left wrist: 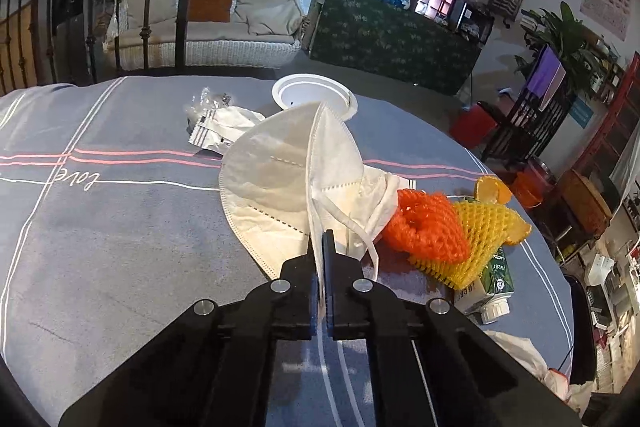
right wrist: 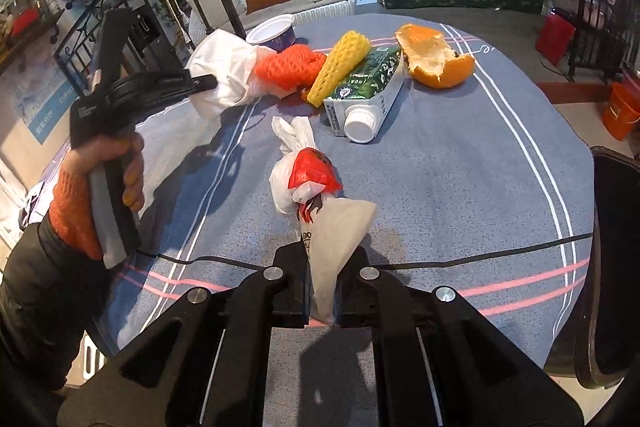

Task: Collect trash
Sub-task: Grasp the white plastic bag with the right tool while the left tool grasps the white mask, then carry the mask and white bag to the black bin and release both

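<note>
My left gripper (left wrist: 319, 243) is shut on a white face mask (left wrist: 280, 171) and holds it above the blue tablecloth (left wrist: 100, 227); the mask also shows in the right wrist view (right wrist: 224, 71). My right gripper (right wrist: 324, 259) is shut on a white and red plastic bag (right wrist: 308, 183) that trails onto the cloth. Beside the mask lie an orange foam net (left wrist: 428, 227), a yellow foam net (left wrist: 484, 231), a green milk carton (right wrist: 368, 87) with a white cap, and an orange peel (right wrist: 436, 55).
A white cup (left wrist: 312, 95) and crumpled wrappers (left wrist: 220, 123) lie at the far side of the round table. A black chair (right wrist: 612, 267) stands at the right edge. A white wicker sofa (left wrist: 208, 23) and a green-covered counter (left wrist: 392, 35) stand beyond.
</note>
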Demonstrator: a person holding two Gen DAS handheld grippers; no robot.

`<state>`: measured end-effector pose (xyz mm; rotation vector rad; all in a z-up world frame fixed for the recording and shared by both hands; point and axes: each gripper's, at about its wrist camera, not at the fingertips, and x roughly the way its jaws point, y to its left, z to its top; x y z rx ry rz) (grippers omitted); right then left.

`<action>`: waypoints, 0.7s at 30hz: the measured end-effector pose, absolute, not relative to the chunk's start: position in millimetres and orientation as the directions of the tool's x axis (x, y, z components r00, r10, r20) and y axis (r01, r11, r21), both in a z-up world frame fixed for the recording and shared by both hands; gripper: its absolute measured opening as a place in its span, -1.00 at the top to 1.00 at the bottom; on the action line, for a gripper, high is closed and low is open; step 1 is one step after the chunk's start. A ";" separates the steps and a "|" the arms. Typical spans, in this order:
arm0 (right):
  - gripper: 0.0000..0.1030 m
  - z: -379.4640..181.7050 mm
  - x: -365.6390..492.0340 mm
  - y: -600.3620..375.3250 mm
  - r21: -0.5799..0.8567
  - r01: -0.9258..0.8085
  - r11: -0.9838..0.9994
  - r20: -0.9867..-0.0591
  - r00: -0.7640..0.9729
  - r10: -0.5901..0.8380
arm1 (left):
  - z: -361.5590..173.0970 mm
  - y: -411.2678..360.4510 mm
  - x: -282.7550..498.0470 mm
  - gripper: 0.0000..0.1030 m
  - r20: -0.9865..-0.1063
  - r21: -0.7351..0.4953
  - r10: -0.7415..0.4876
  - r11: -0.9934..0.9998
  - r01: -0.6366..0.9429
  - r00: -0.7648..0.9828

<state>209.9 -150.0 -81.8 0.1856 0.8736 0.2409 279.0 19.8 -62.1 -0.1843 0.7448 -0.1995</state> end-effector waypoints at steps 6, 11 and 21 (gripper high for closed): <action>0.84 -81.5 199.9 -158.6 0.273 -0.121 0.954 -0.717 0.635 0.286 | -47.8 25.3 239.3 0.94 -0.602 -0.174 -0.168 0.982 0.077 0.781; 0.84 -77.3 190.4 -167.7 0.281 -0.097 0.955 -0.698 0.663 0.272 | -37.2 22.4 205.3 0.94 -0.565 -0.171 -0.168 0.982 0.085 0.808; 0.84 -63.3 167.8 -206.2 0.276 0.002 0.961 -0.649 0.738 0.185 | -18.6 -42.1 163.5 0.94 -0.504 -0.229 -0.346 0.937 0.264 0.791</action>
